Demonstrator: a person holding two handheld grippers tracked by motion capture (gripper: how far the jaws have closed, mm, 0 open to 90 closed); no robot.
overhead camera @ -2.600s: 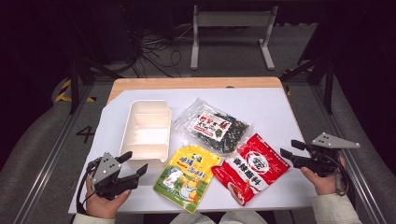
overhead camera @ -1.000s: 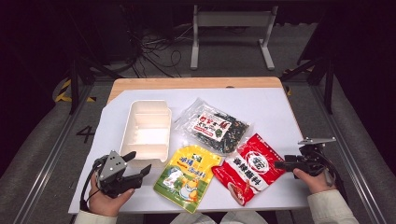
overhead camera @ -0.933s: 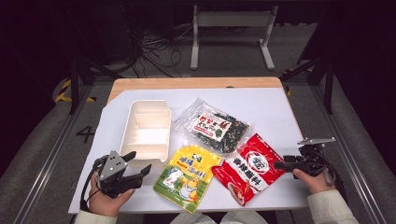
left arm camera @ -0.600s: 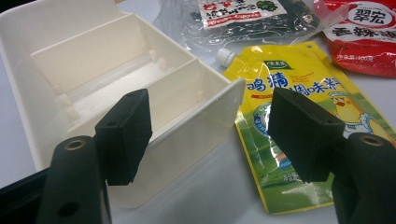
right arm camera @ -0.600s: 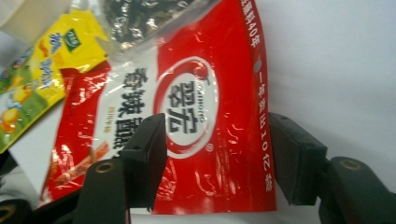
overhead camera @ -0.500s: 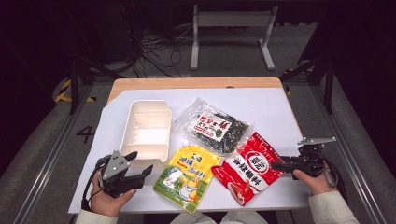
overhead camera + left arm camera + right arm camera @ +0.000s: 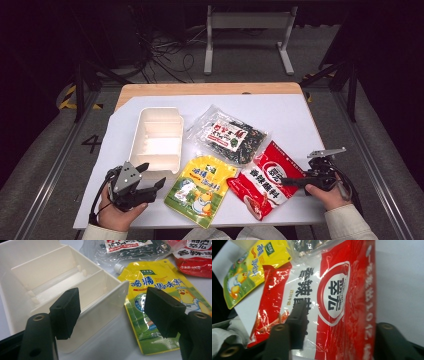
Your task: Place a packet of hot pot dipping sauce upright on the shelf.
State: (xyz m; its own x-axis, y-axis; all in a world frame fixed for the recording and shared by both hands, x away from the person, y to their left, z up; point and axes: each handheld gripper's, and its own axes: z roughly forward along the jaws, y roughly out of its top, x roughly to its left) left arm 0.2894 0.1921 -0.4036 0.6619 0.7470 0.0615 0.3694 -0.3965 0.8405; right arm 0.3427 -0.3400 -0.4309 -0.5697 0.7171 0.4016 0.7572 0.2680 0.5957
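The right gripper [image 7: 289, 181] sits at the right edge of the red seasoning packet [image 7: 266, 179], which lies flat near the front right of the table. Its jaws have just been closing, with the packet's edge between them; in the right gripper view one jaw lies over the red film [image 7: 332, 302] and the other waits past the packet's side seam, so I cannot tell whether the pads press yet. The left gripper [image 7: 150, 179] rests at the front left, jaws spread wide with nothing in them, pointing at the near corner of the white divided tray [image 7: 157, 135].

The yellow spouted pouch [image 7: 201, 189], printed with a cartoon chicken, lies between the two grippers, just beside the tray's front end. Its right edge meets the red packet's lower left corner, and from above I cannot tell which lies on top. Behind both, a clear bag of dark dried seaweed [image 7: 230, 136] lies slanted, its lower edge against the top of the red packet. The left gripper view shows the tray's partitions [image 7: 62, 277] and the pouch's white spout [image 7: 119, 267].

All of it rests on a white sheet [image 7: 295, 120] spread over a wooden tabletop [image 7: 210, 89]. Beyond the table the room is dark, with loose cables [image 7: 165, 55] on the floor and a grey metal stand [image 7: 247, 30].
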